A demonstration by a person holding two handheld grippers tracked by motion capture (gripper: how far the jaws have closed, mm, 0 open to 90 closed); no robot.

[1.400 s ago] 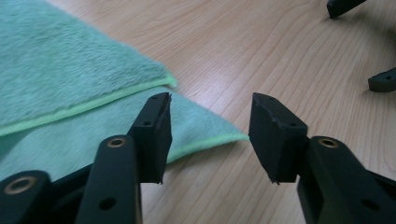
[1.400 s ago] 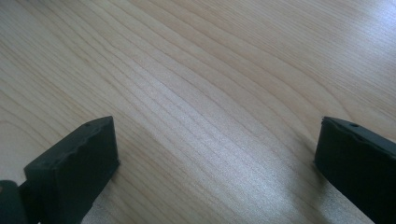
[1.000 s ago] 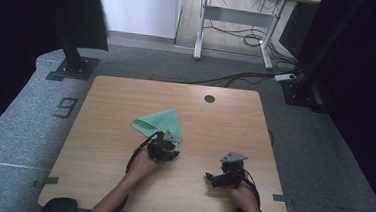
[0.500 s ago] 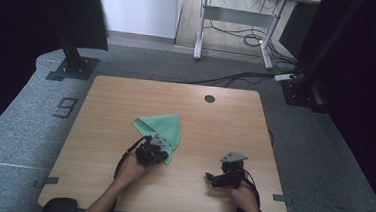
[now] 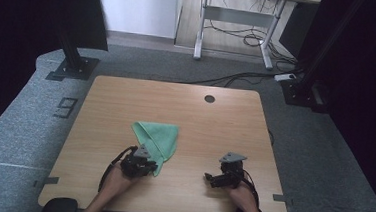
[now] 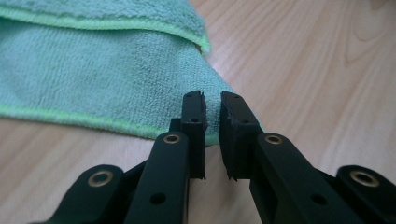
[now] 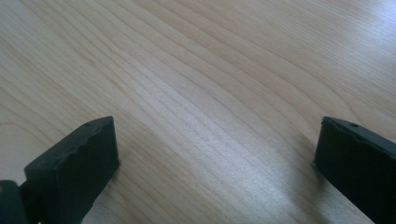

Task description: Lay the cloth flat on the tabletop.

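A green microfibre cloth (image 5: 156,140) lies folded on the wooden table (image 5: 205,122), left of the middle. My left gripper (image 5: 150,168) rests at the cloth's near corner. In the left gripper view its jaws (image 6: 212,105) stand a narrow slit apart, having just been opening. The cloth (image 6: 93,79) lies flat right at and behind the tips, and nothing is pinched between the pads. My right gripper (image 5: 211,179) sits on the table at the front right. Its jaws (image 7: 215,135) stand wide apart over bare wood, holding nothing.
A round cable hole (image 5: 209,98) sits near the table's far edge. Black stand bases (image 5: 73,68) rest on the grey carpet on both sides. A desk frame with cables (image 5: 241,34) stands behind the table.
My left hand has slid toward the table's front left, and the cloth's near part has come with it. The right hand has kept still.
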